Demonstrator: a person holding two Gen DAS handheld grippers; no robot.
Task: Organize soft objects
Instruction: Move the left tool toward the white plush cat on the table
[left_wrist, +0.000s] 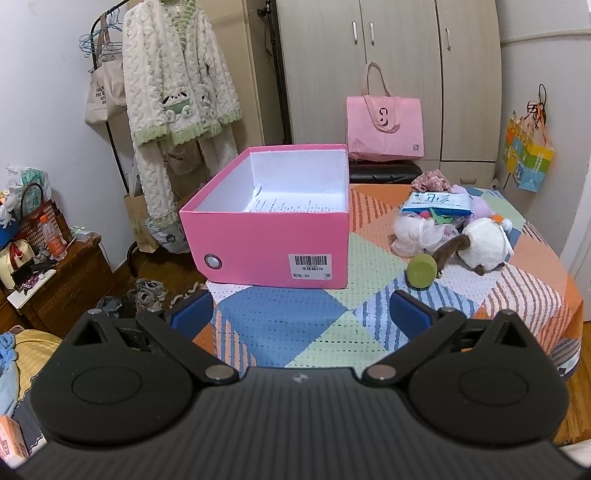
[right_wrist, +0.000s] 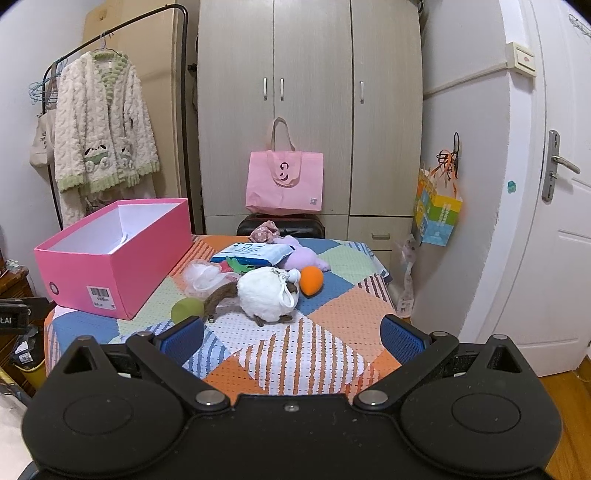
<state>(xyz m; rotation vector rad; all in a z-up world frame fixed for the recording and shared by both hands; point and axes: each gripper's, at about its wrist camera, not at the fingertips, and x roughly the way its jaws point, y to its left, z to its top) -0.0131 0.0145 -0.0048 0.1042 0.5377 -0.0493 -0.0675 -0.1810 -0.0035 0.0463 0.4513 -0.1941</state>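
Even indoor light, soft shadows, sharp focus, fisheye bending at edges

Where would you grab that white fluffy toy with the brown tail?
Probably the round white body of the toy, pinched across its width from above. It is soft, bulges up clear of the tablecloth, and faces the open right gripper. The thin brown tail would let it dangle.

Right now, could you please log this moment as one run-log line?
left gripper open, empty | right gripper open, empty | pink box holds only paper | soft toys piled beside it
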